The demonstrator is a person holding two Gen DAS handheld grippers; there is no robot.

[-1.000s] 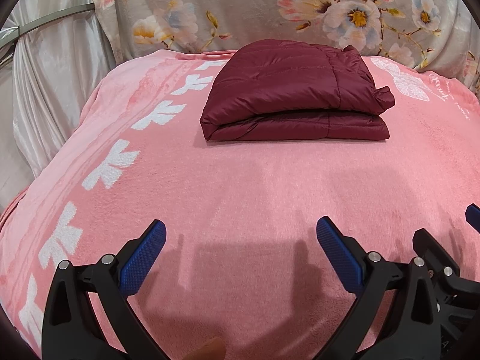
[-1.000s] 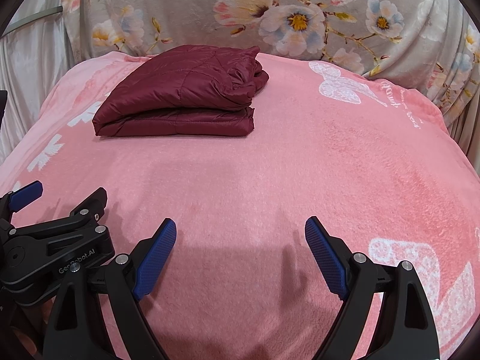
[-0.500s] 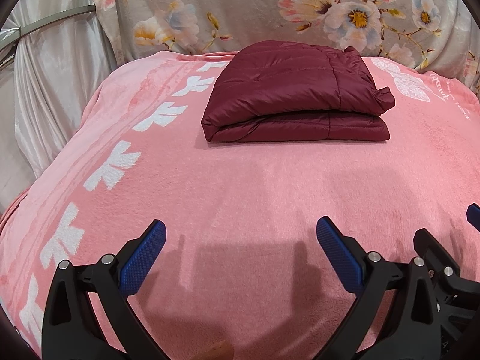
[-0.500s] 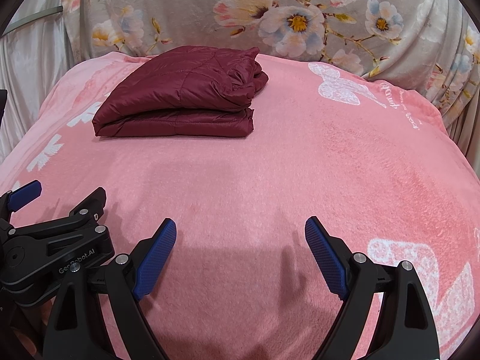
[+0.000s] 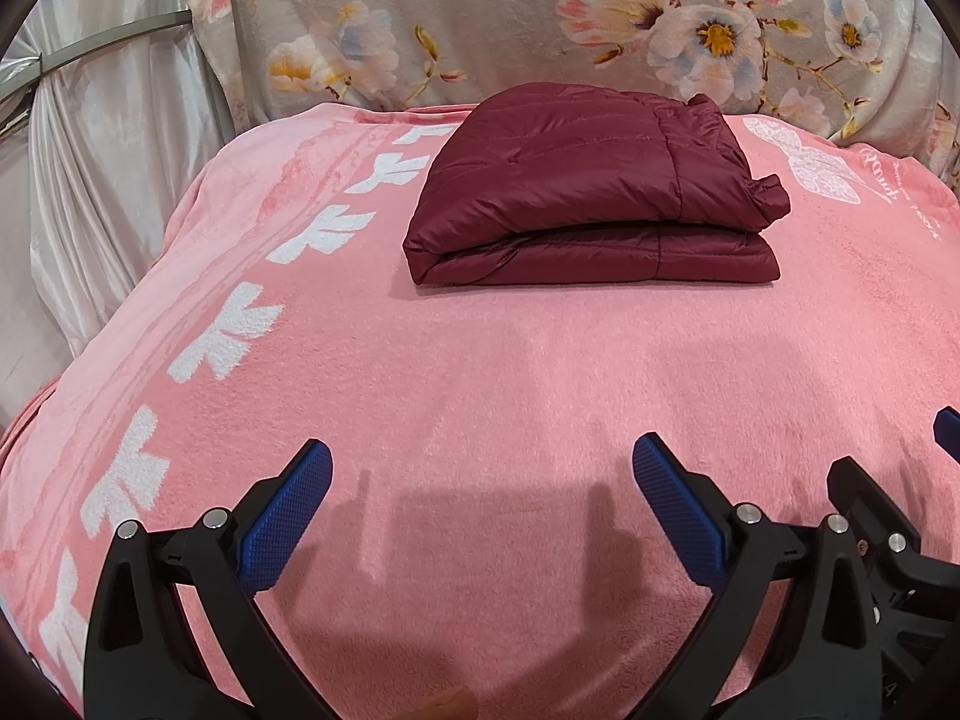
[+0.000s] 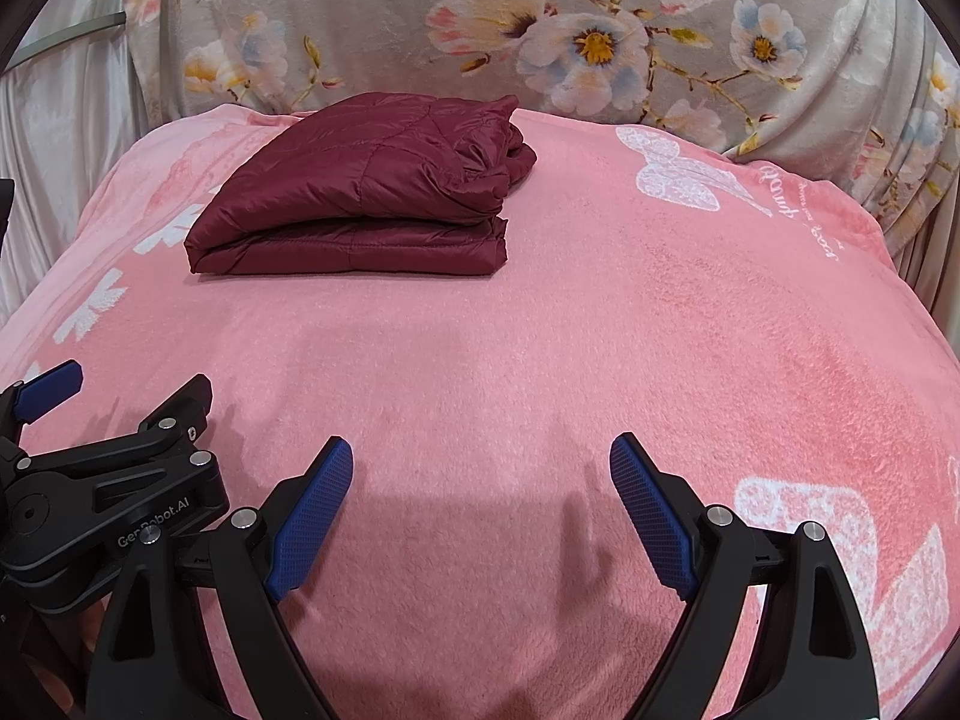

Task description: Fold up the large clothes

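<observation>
A dark red quilted jacket [image 5: 591,192] lies folded into a compact rectangle on the far part of a pink blanket [image 5: 492,372], its layers stacked with the fold edge facing the cameras and a bunched bit of fabric at its right end. The blanket carries white leaf-like prints down its left side and a white butterfly print near the far right corner. Behind it hangs a grey cloth with large flowers [image 6: 600,42], and pale satin drapery [image 5: 90,180] shows at the left. The left hand-held gripper [image 5: 480,474] hovers over the near part of the blanket, well apart from the jacket, its blue-padded jaws spread wide with nothing between them. The right hand-held gripper [image 6: 481,468] sits just beside it to the right, likewise released, jaws wide and empty above bare pink blanket. Each gripper's black frame shows at the edge of the other's view, and both throw soft shadows on the blanket beneath them
</observation>
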